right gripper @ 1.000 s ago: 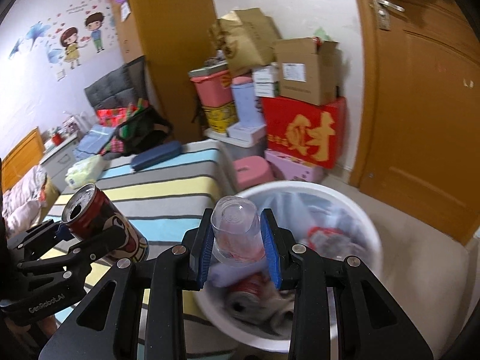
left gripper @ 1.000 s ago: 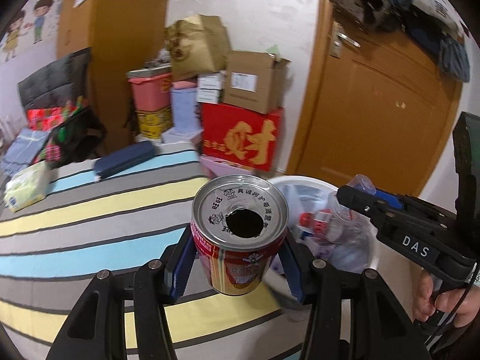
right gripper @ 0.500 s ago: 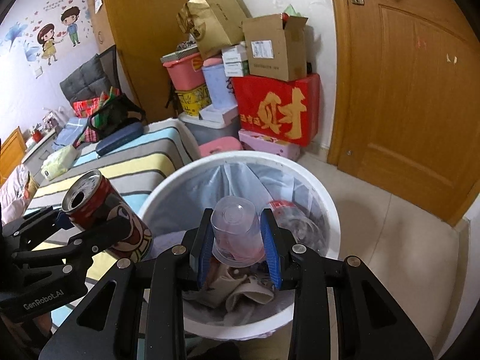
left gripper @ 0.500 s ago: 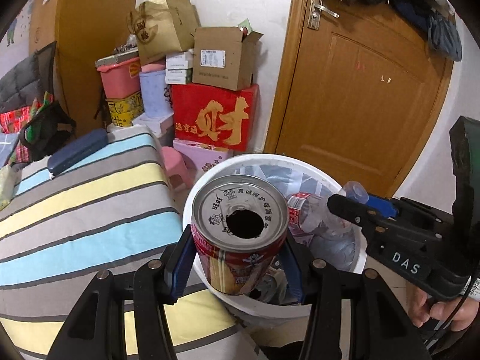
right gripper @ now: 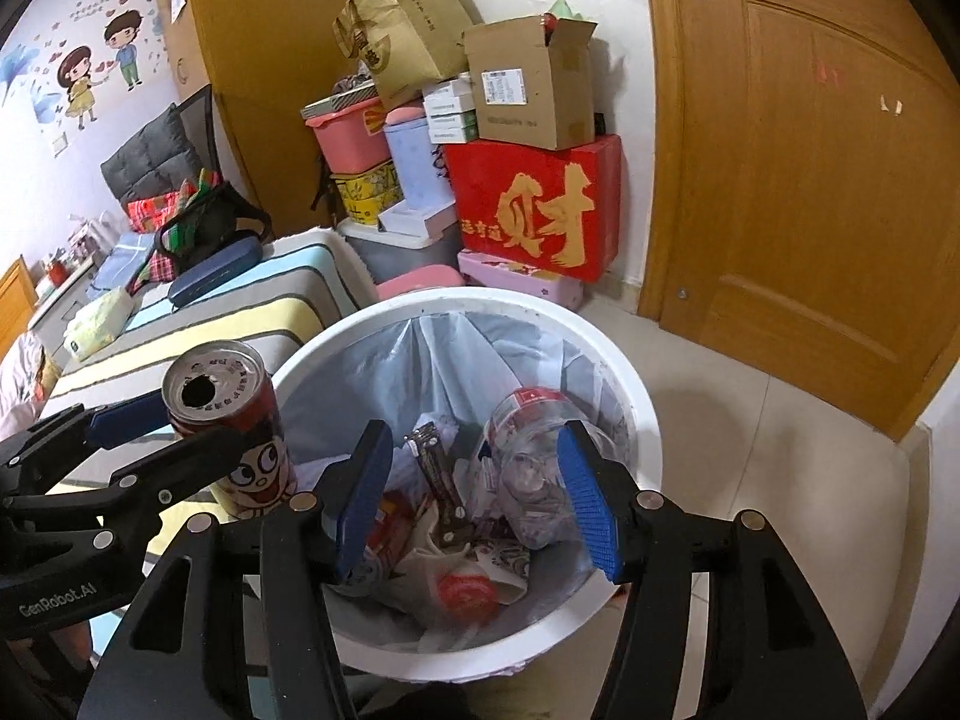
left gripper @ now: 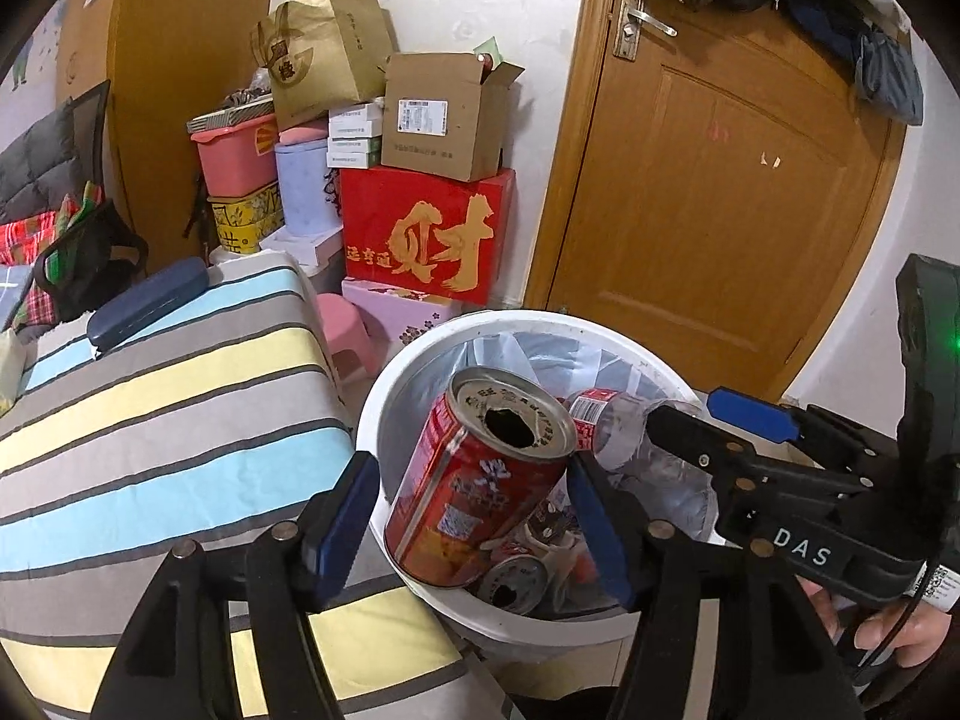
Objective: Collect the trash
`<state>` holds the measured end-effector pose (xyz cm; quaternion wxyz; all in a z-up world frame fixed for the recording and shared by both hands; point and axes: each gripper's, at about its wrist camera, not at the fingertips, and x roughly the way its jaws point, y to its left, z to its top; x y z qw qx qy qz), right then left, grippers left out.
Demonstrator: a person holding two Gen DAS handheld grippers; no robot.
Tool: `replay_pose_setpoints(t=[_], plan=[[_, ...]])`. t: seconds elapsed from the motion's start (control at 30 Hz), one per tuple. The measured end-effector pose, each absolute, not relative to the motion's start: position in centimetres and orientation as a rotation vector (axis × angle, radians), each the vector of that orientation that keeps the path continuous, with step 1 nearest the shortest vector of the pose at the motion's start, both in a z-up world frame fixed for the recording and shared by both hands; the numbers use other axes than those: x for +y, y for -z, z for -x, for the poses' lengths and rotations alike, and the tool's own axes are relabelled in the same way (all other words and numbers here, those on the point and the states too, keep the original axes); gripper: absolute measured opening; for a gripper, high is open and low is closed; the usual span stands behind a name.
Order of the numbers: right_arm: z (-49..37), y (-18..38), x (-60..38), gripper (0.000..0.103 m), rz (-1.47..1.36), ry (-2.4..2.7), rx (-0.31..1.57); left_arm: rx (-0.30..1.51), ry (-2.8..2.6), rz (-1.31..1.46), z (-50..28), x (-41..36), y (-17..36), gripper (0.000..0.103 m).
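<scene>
A white trash bin [left gripper: 384, 396] [right gripper: 636, 396] with a pale liner holds cans, wrappers and plastic. My left gripper [left gripper: 474, 516] is open over the bin's near rim. A red drink can [left gripper: 480, 474] tilts loose between its blue pads, apparently falling; in the right wrist view the can [right gripper: 240, 420] sits between the left fingers. My right gripper [right gripper: 474, 498] is open and empty above the bin. A clear plastic bottle [right gripper: 534, 474] lies in the bin just below it; it also shows in the left wrist view [left gripper: 624, 438].
A bed with a striped cover [left gripper: 156, 420] lies left of the bin, with a dark blue case [left gripper: 147, 303] on it. Stacked boxes, a red box [left gripper: 426, 234] and a pink stool [left gripper: 348, 330] stand behind. A wooden door [left gripper: 720, 192] is at right.
Both grippers moved from the bed to above the bin and opened. The clear bottle dropped from the right gripper into the bin. The red can tipped loose between the left pads.
</scene>
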<state>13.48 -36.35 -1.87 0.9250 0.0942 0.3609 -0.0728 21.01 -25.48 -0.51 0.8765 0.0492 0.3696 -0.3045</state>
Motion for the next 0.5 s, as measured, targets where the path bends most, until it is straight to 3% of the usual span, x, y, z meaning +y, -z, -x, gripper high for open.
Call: replay_pose_setpoints(t=[0.5], plan=[[-11.5, 0.4, -36.0, 0.059, -0.208, 0.186, 0.68, 0.701, 0.628, -0.101, -18.4, -24.4, -1.9, 0.065]])
